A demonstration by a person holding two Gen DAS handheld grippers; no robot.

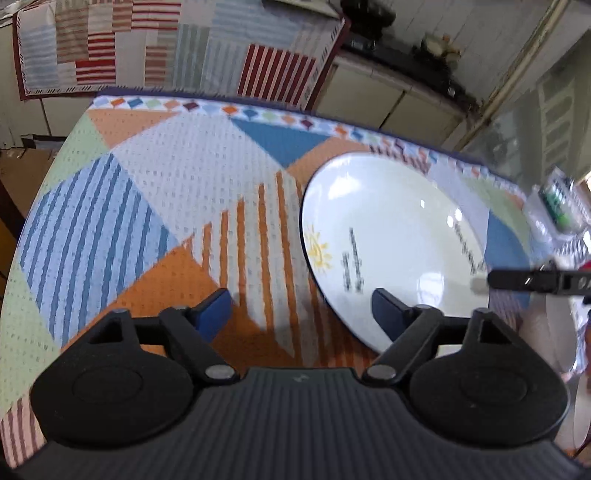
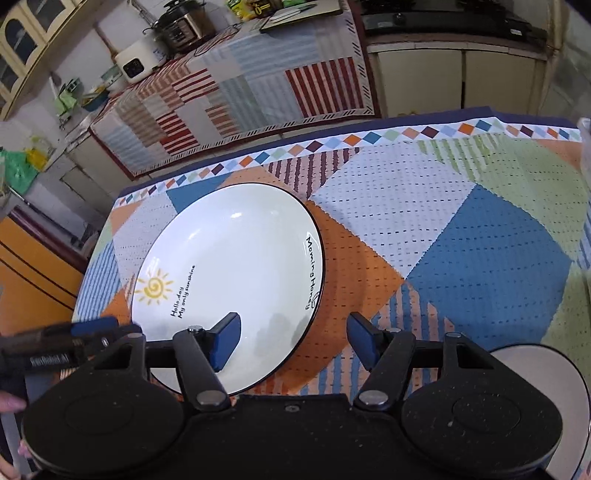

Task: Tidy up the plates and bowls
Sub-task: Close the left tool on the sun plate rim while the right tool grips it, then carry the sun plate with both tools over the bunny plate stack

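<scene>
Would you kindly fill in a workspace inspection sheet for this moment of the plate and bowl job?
Surface: table under a patterned cloth of blue, orange and green patches.
Job's things: one white plate with a sun drawing and lettering lies flat on the cloth; a second pale round dish shows partly at the lower right.
Clutter: a clear packet with something green at the table's far right edge.
Grippers: left gripper open, straddling the plate's near-left rim; right gripper open, straddling its near-right rim; neither pad visibly presses.
Cables: nothing seen.
Surroundings: a striped cloth over a counter, a pressure cooker, pale cabinets.
</scene>
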